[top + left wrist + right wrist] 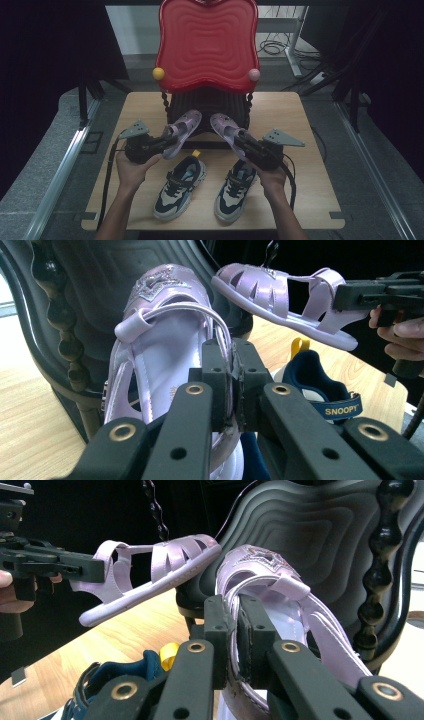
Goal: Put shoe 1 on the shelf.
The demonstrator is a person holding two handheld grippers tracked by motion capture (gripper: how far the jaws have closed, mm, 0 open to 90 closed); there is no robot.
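The left purple sandal (182,131) is pinched at its heel strap by the left tool (167,142), whose jaws are nearly shut on the thin strap; the right purple sandal (227,131) is clamped the same way at its side strap by the right tool (240,140). Both sandals are held off the desk (305,165), toes raised toward the black base of the red chair (207,45), just in front of it and near each other without touching. The left hand (132,167) is wrapped under its tool from below, forearm entering from the bottom edge; the right hand (270,175) is placed likewise. Two navy and white sneakers (180,187) are set side by side on the desk beneath the tools. In the left gripper view, the clamped strap is largely hidden between the pads (245,385), and the sandal's heel is cut off by the jaws.
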